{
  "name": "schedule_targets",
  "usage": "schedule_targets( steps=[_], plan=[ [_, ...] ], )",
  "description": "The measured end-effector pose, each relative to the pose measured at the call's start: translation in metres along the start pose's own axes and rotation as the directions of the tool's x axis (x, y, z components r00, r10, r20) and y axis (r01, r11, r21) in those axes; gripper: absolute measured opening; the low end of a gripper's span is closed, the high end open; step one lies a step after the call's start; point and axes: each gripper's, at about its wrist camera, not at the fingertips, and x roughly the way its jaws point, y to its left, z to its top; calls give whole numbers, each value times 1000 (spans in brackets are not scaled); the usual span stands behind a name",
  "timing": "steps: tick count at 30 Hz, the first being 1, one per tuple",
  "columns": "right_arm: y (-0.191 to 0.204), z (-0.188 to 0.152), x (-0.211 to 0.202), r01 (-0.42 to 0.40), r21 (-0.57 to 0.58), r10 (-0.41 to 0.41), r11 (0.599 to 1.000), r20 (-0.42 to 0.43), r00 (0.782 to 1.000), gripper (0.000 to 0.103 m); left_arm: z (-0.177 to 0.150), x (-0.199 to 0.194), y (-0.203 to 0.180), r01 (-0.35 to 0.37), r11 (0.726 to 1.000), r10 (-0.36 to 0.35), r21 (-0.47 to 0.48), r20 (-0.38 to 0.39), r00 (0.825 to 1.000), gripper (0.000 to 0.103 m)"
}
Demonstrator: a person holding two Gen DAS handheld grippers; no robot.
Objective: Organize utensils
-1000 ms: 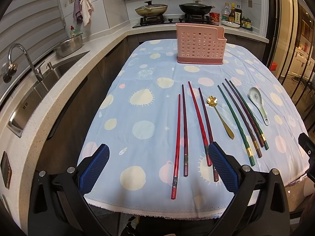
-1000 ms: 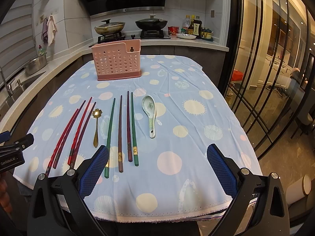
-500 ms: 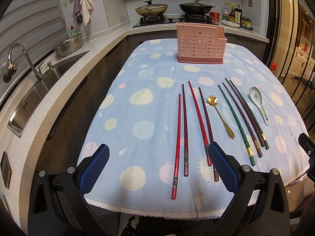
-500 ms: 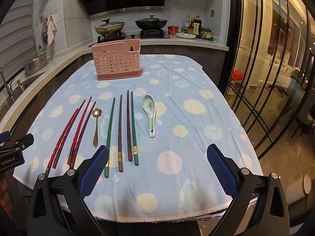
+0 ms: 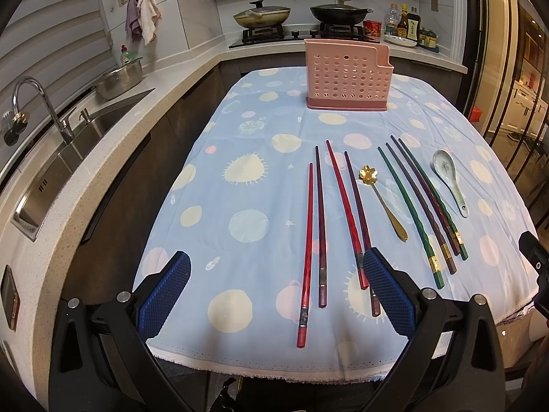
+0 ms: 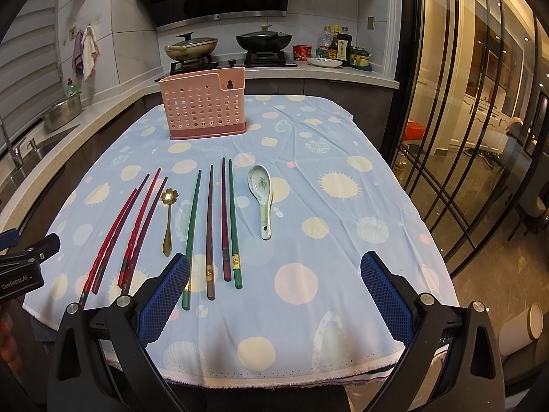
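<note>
Several red and dark chopsticks [image 5: 317, 226] lie side by side on the blue spotted tablecloth [image 5: 247, 185], with a gold flower spoon [image 5: 381, 199], green and brown chopsticks [image 5: 418, 206] and a white ceramic spoon [image 5: 447, 178] to their right. A pink perforated utensil holder [image 5: 346, 75] stands at the far end. My left gripper [image 5: 274, 292] is open and empty over the near table edge. In the right wrist view the same chopsticks [image 6: 219, 226], ceramic spoon [image 6: 262, 195], gold spoon [image 6: 168, 219] and holder [image 6: 204, 106] show; my right gripper [image 6: 274, 295] is open and empty.
A sink [image 5: 68, 144] and counter run along the left. A stove with two pans [image 5: 298, 17] and bottles [image 5: 408, 24] stands behind the table. Glass doors [image 6: 480, 137] are on the right. The left gripper's body [image 6: 24, 267] shows at the right view's left edge.
</note>
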Motion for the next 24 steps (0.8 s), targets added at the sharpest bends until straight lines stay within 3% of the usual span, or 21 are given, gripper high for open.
schedule_targets(
  steps=[19,24],
  plan=[
    [0,-2,0,2,4,-2,1000,1,1000,96,1,3,3,26,1000,-26,3,-14,1000,96],
    [-3,-2,6,8,13,-8,1000,-7,1000,96,0,22,21,51,998,-54,-41,-60,997,96]
  ],
)
